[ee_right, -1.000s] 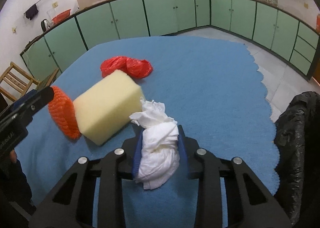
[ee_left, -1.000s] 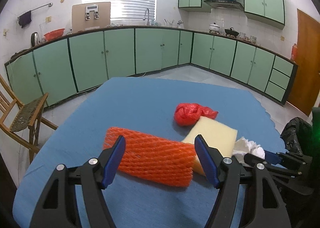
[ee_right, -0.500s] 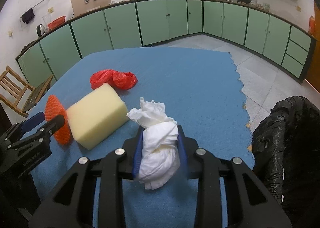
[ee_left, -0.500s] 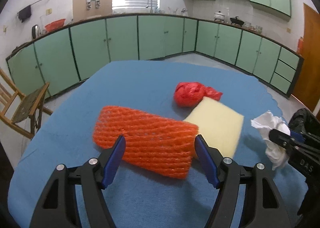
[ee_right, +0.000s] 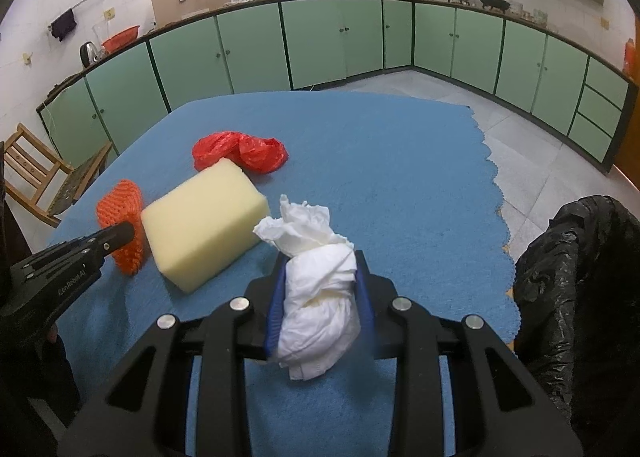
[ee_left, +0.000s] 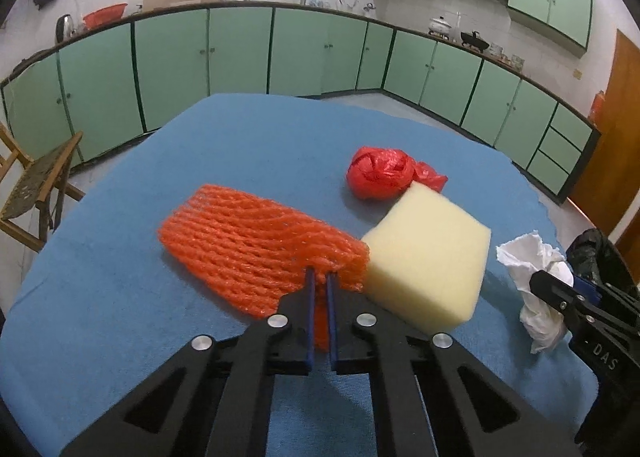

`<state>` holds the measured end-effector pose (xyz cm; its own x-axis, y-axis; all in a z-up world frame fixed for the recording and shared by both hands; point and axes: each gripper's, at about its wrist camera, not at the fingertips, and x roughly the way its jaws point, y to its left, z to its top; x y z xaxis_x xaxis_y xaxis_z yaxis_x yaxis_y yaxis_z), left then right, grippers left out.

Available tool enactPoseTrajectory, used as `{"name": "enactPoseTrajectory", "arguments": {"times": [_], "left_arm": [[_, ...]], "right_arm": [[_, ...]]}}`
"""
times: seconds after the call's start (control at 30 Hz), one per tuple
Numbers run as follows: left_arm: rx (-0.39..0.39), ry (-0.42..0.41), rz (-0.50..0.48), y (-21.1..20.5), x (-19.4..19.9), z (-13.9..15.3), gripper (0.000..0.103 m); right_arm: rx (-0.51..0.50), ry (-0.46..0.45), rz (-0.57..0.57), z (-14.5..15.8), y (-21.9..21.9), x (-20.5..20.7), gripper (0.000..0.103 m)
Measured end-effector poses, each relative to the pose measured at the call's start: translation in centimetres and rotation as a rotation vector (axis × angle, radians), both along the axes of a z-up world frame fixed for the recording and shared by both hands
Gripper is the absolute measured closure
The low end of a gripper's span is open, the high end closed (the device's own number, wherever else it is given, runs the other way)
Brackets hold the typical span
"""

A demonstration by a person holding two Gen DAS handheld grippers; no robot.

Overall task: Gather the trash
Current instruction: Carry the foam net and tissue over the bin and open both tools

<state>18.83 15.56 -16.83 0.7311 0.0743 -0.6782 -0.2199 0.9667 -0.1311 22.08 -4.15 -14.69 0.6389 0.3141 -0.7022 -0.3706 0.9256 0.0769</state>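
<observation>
My left gripper is shut on the near edge of an orange foam net that lies on the blue tablecloth. A yellow sponge block sits right beside the net. A crumpled red plastic bag lies behind the sponge. My right gripper is shut on a wad of white tissue and holds it above the cloth; it also shows in the left wrist view. The net, sponge and red bag show left in the right wrist view.
A black trash bag stands open just past the table's right edge. A wooden chair stands at the left. Green kitchen cabinets run along the far walls.
My left gripper has moved forward and closed on the orange net. My right gripper has lifted the white tissue and carried it right, toward the black bag.
</observation>
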Motion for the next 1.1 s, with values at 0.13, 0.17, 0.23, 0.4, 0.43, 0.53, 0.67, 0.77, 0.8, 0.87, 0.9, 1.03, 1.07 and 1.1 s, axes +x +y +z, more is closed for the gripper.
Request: {"name": "enactPoseTrajectory", "arguments": {"times": [0.13, 0.17, 0.23, 0.4, 0.43, 0.53, 0.67, 0.77, 0.8, 0.87, 0.9, 1.03, 1.07, 1.1], "left_arm": [[0.032, -0.036, 0.012, -0.1, -0.8, 1.0, 0.099], [0.035, -0.045, 0.013, 0.0, -1.1, 1.4, 0.099], [0.037, -0.067, 0.016, 0.0, -1.5, 2.3, 0.099], [0.046, -0.112, 0.017, -0.2, -2.3, 4.6, 0.099], [0.045, -0.119, 0.014, -0.3, -2.4, 5.0, 0.099], [0.046, -0.142, 0.006, -0.8, -2.6, 6.1, 0.099], [0.05, -0.161, -0.005, -1.6, -2.8, 7.2, 0.099], [0.046, -0.175, -0.02, -2.3, -3.2, 7.9, 0.099], [0.046, -0.179, -0.024, -2.5, -3.2, 8.0, 0.099], [0.044, -0.188, -0.036, -3.1, -3.3, 8.6, 0.099], [0.044, -0.19, -0.041, -3.4, -3.2, 8.9, 0.099], [0.033, -0.205, -0.067, -4.7, -3.2, 9.8, 0.099], [0.034, -0.209, -0.073, -5.1, -3.2, 10.0, 0.099], [0.035, -0.215, -0.082, -5.6, -3.2, 10.3, 0.099]], "right_arm": [[0.006, -0.013, -0.001, 0.6, -0.3, -0.2, 0.073], [0.01, -0.018, -0.002, 0.8, -0.4, -0.3, 0.073], [0.019, -0.029, -0.004, 1.3, -0.6, -0.5, 0.073], [0.046, -0.06, 0.001, 3.0, -0.8, -0.9, 0.073], [0.052, -0.07, 0.004, 3.5, -0.9, -1.1, 0.073], [0.06, -0.091, 0.011, 4.6, -1.1, -1.6, 0.073], [0.073, -0.115, 0.012, 5.9, -1.7, -2.1, 0.073], [0.081, -0.133, 0.008, 7.0, -2.3, -2.4, 0.073], [0.085, -0.14, 0.005, 7.4, -2.6, -2.6, 0.073], [0.092, -0.152, 0.001, 8.0, -3.1, -2.9, 0.073], [0.095, -0.157, -0.001, 8.3, -3.2, -3.1, 0.073], [0.1, -0.175, -0.016, 9.5, -4.5, -3.7, 0.073], [0.1, -0.179, -0.021, 9.7, -4.8, -3.7, 0.073], [0.102, -0.183, -0.026, 9.9, -5.2, -3.8, 0.073]]}}
